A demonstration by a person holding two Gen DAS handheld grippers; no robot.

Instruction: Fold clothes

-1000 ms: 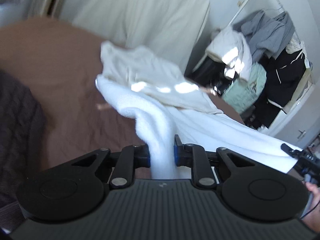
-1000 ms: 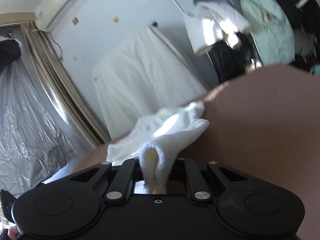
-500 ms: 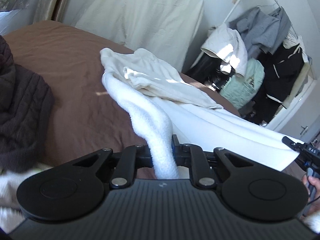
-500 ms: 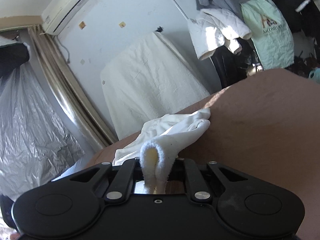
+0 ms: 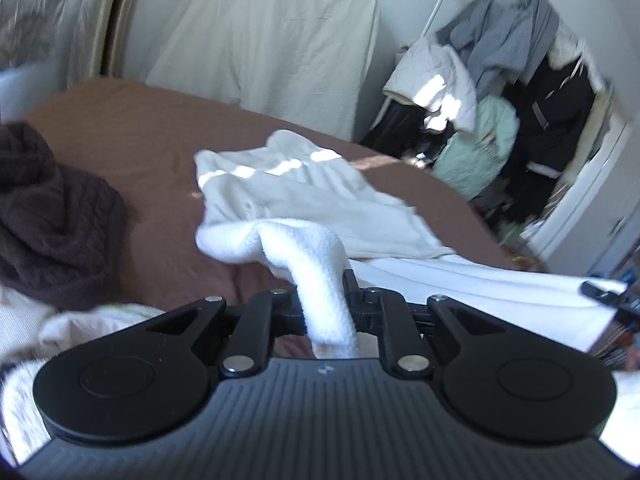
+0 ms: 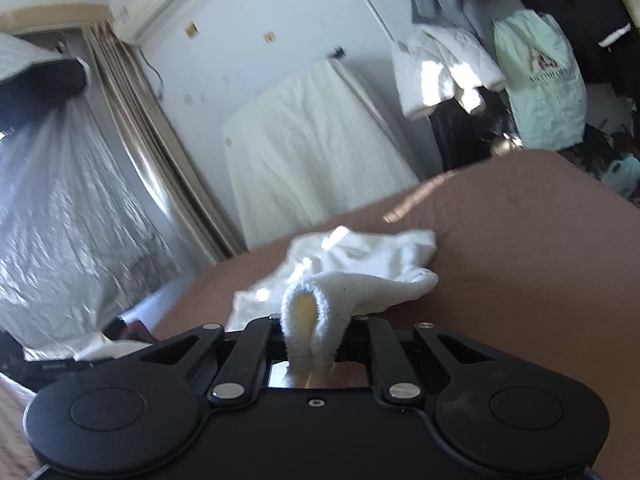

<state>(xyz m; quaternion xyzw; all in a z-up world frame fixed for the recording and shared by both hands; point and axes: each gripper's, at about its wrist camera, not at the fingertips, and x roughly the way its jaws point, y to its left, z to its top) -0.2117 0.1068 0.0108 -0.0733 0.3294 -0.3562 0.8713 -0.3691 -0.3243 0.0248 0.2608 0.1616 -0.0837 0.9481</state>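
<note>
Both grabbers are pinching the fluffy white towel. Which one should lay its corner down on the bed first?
Probably the left. The left gripper is shut on the white towel, and the towel's far end already rests on the brown bed just ahead. The right gripper grips a doubled-over edge, so either could work.

on the bed (image 5: 152, 168) we see a towel (image 5: 320, 256) draped over a garment (image 5: 304, 196); a knit pile (image 5: 52, 216) lies to their left, a clothes rack (image 5: 520, 92) stands behind right.
</note>
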